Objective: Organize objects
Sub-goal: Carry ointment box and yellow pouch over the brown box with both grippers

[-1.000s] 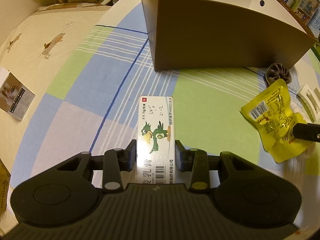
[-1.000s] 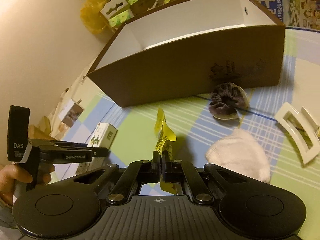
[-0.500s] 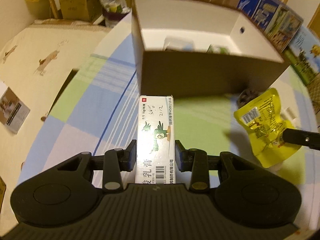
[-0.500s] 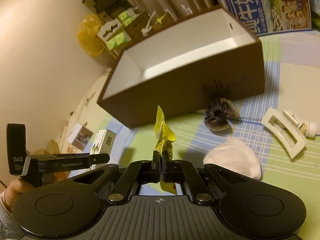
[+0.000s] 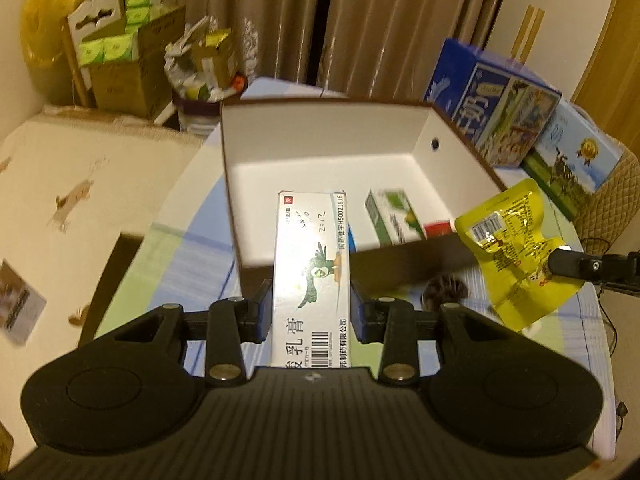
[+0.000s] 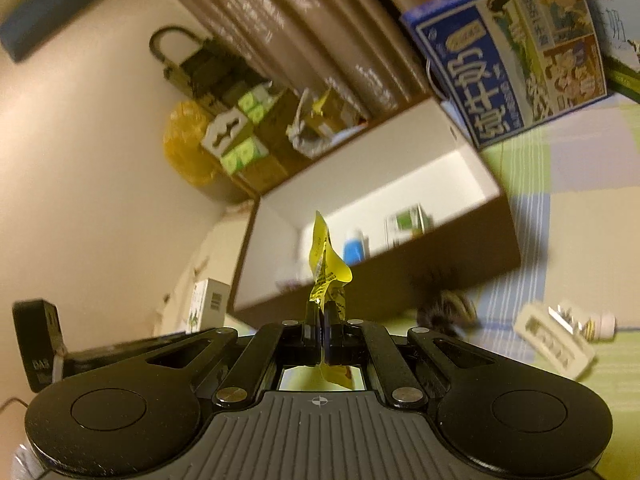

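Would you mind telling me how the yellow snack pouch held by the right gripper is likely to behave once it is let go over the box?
The yellow snack pouch looks floppy: pinched at one corner by the right gripper, its body creases and twists. It seems light, so it may flutter rather than fall straight. Its glossy film probably slides easily on the brown box floor.

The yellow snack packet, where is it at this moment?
The yellow snack packet hangs in the air, pinched by the right gripper. In the left wrist view it is at the right, beside the near right corner of the brown box, above the dark scrunchie.
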Demonstrator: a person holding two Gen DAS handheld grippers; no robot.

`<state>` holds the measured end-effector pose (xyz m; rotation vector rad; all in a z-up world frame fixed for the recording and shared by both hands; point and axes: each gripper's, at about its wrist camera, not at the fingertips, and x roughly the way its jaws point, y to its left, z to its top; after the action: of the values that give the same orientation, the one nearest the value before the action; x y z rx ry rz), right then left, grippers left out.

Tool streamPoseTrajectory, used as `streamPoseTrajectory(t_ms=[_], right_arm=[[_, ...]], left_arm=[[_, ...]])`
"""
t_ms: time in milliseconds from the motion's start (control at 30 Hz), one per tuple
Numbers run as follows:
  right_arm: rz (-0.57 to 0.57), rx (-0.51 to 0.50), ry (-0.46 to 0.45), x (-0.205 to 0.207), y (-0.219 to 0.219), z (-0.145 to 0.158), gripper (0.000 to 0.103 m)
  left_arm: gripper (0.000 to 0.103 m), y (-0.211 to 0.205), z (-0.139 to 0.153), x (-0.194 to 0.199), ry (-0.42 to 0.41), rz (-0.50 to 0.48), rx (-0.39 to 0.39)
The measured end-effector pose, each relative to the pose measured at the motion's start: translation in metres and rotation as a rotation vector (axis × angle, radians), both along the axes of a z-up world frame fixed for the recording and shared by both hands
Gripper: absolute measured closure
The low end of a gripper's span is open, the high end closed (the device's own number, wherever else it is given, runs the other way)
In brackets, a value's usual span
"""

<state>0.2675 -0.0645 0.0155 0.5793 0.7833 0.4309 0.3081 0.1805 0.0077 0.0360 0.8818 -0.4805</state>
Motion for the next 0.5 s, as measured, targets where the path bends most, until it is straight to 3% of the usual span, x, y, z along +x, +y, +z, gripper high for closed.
streamPoseTrajectory(t_ms=[233, 500], right_arm=[[-0.049, 0.045, -0.019, 0.045, -0.011, 0.012, 0.103], [-0.090, 0.080, 0.020, 0.104, -0.008, 0.000, 0.103]], left_arm=[[0.070, -0.017, 0.011, 0.050, -0.025, 0.004, 0.002], [0.070, -0.036, 0.006, 0.118, -0.012, 0.017, 0.025]])
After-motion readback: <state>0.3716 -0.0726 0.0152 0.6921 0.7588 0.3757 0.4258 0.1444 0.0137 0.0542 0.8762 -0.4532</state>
